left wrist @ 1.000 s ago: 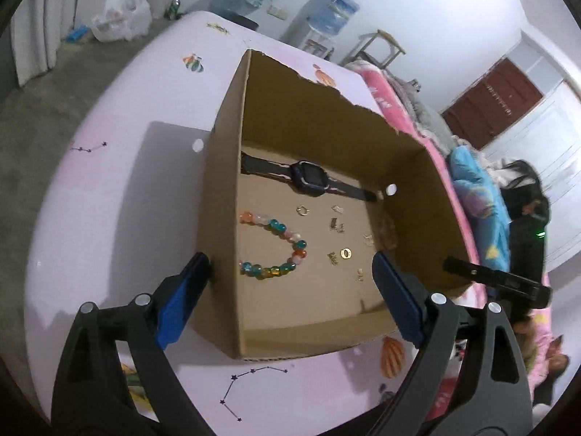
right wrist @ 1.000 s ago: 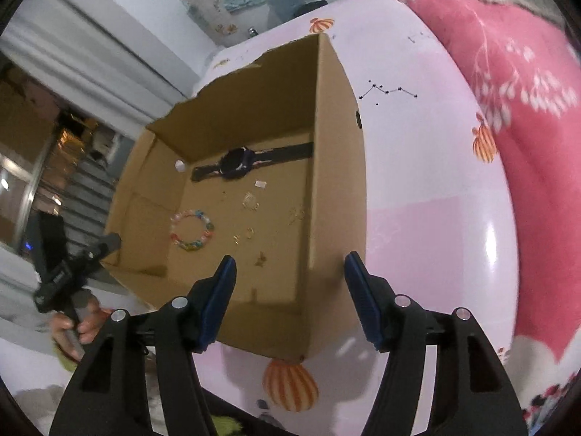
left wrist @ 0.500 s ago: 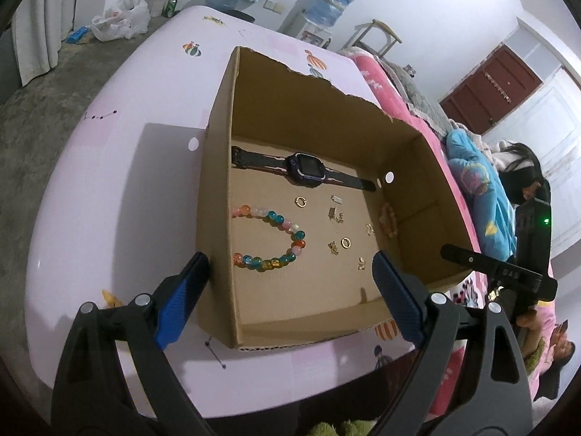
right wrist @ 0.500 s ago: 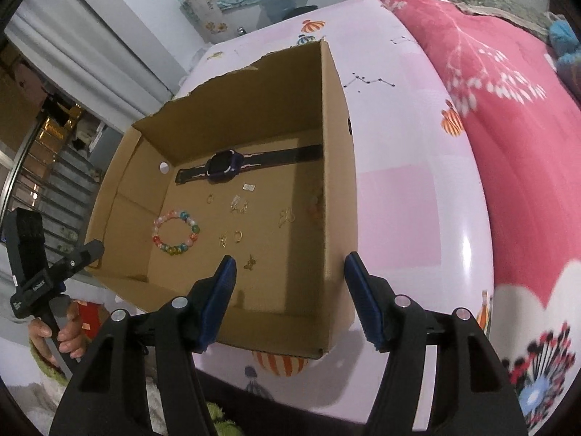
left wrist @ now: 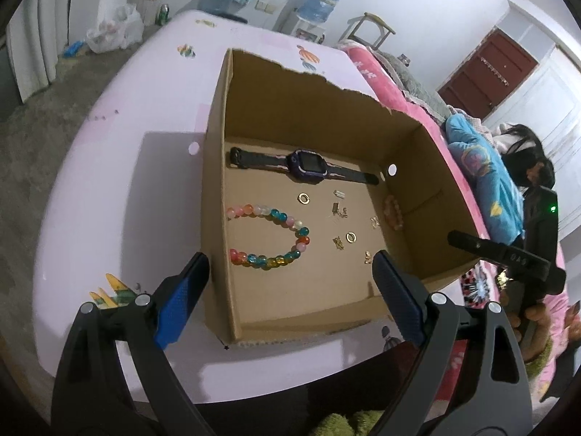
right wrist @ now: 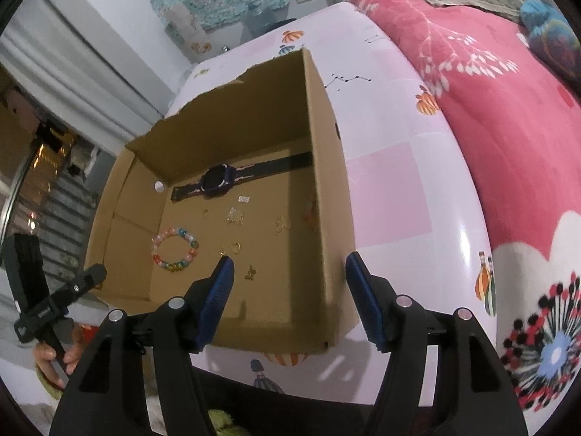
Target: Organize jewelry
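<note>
An open cardboard box point(left wrist: 214, 167) sits on a pink printed surface point(left wrist: 120, 189). Inside lie a dark watch point(left wrist: 305, 165), a multicoloured bead bracelet point(left wrist: 268, 236), a small orange bracelet point(left wrist: 392, 212) and several small gold pieces point(left wrist: 341, 214). My left gripper point(left wrist: 290, 258) hovers open over the box's near left part, with nothing held. My right gripper point(right wrist: 290, 261) is open too, straddling the box's right wall point(right wrist: 326, 181) from above without touching it. The right wrist view also shows the watch point(right wrist: 218, 180), the bead bracelet point(right wrist: 174, 250) and the gold pieces point(right wrist: 236, 216).
A red floral blanket point(right wrist: 508, 109) lies right of the box. A person point(left wrist: 526, 156) sits at the far right beside a blue cloth point(left wrist: 479, 167). The pink surface's near edge point(right wrist: 326, 374) runs just under both grippers. A bag, a can and a stool stand beyond.
Both grippers have drawn back toward the near edge of the pink surface, so the box sits a little farther off. Their jaws keep the same width. Nothing in the box has moved.
</note>
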The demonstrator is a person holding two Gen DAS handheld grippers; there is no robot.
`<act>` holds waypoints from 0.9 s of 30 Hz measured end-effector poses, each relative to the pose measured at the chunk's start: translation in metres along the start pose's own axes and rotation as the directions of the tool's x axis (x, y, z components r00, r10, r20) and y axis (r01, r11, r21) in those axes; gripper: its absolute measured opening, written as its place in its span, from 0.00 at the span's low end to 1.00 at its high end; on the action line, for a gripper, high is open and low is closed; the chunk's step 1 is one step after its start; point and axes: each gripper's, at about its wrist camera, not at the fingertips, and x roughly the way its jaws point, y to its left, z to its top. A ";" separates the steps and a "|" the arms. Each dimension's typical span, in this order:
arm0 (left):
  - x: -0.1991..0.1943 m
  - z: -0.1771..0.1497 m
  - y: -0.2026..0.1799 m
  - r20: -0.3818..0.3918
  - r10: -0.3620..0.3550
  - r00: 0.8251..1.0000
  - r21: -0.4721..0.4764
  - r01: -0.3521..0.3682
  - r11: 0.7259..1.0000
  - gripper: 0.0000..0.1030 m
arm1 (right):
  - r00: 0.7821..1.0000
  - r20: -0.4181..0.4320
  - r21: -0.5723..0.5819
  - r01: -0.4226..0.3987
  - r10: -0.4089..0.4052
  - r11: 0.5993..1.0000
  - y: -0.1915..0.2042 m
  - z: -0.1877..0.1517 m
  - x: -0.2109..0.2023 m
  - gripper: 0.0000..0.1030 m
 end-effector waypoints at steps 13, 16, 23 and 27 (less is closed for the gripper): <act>-0.082 -0.046 -0.036 0.308 0.240 0.921 0.041 -0.265 0.963 0.92 | 0.928 0.311 -0.001 0.217 -0.206 0.976 0.007 -0.061 -0.084 0.82; -0.088 -0.054 -0.043 0.323 0.275 0.906 0.024 -0.298 0.954 0.92 | 0.914 0.346 -0.029 0.236 -0.212 0.971 0.012 -0.076 -0.100 0.89; -0.092 -0.077 -0.058 0.345 0.377 0.859 0.014 -0.407 0.913 0.92 | 0.896 0.375 -0.081 0.286 -0.237 0.955 0.027 -0.108 -0.103 0.93; -0.092 -0.083 -0.063 0.335 0.390 0.857 0.017 -0.420 0.908 0.92 | 0.890 0.375 -0.080 0.309 -0.258 0.948 0.038 -0.117 -0.099 0.93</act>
